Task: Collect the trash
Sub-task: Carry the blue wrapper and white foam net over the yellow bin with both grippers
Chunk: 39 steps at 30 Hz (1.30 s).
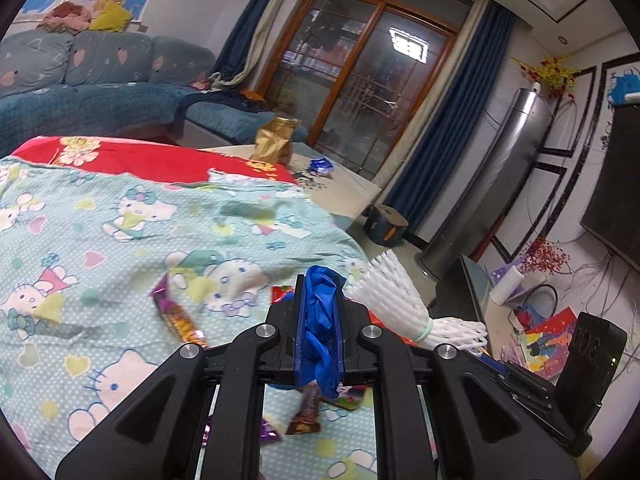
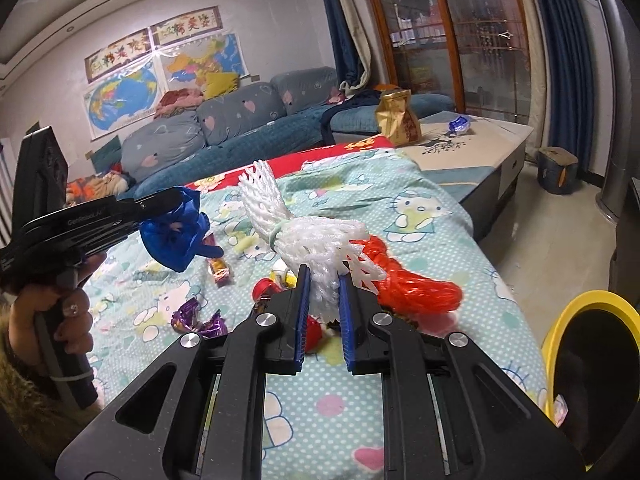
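My left gripper [image 1: 320,280] is shut on a crumpled blue plastic bag [image 1: 319,328] and holds it above the Hello Kitty cloth [image 1: 120,240]; the bag [image 2: 174,234] also hangs from that gripper [image 2: 176,200] in the right wrist view. My right gripper [image 2: 325,272] is shut on a white foam fruit net [image 2: 304,236] tied with a green band; this net [image 1: 394,300] shows to the right in the left wrist view. Candy wrappers [image 1: 178,316] [image 2: 198,320] and a red plastic bag [image 2: 412,284] lie on the cloth.
A yellow-rimmed black bin [image 2: 588,364] stands at the table's right edge. A gold bag [image 2: 396,118] and a blue wrapper [image 2: 459,124] sit on the far tabletop. A blue sofa [image 2: 240,132] lies behind. A person's hand [image 2: 60,316] holds the left gripper's handle.
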Available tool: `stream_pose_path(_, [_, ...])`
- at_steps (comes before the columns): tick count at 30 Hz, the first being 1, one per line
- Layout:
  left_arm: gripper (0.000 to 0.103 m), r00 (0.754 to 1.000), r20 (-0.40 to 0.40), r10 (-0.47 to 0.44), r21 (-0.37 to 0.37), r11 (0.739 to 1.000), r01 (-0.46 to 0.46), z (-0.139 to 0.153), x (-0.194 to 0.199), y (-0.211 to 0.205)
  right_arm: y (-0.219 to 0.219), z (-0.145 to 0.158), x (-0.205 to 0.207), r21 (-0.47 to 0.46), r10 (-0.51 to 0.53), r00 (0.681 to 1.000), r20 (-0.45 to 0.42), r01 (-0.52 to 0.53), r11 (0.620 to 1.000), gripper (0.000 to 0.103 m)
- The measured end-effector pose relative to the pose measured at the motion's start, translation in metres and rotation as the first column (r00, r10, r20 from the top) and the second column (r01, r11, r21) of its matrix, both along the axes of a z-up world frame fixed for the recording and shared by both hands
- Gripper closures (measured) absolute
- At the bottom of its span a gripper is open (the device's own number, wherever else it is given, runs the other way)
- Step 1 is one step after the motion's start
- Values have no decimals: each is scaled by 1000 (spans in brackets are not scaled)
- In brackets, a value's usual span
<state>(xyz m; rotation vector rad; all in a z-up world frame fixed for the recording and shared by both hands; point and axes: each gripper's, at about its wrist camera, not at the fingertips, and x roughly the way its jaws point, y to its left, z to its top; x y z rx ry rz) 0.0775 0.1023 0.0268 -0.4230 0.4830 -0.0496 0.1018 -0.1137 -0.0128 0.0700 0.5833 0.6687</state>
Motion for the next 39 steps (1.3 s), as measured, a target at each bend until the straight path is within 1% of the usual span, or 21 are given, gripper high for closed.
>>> stream_pose_path(9, [92, 997, 16, -82, 20, 996, 82, 6, 9, -34, -27, 5, -5, 16, -77, 997, 14, 77, 997, 93])
stream_pose_path(20, [92, 986, 33, -163, 41, 986, 162, 14, 18, -73, -69, 6, -9, 16, -182, 983, 19, 182, 983, 93])
stream_pose_path(27, [92, 976, 32, -215, 53, 976, 213, 13, 24, -97, -95, 1, -12, 14, -261, 965, -1, 261, 965, 93])
stream_pose_path(39, [92, 952, 31, -304, 71, 951, 302, 13, 31, -139, -138, -3, -19, -4, -358, 934, -3, 358, 934, 93])
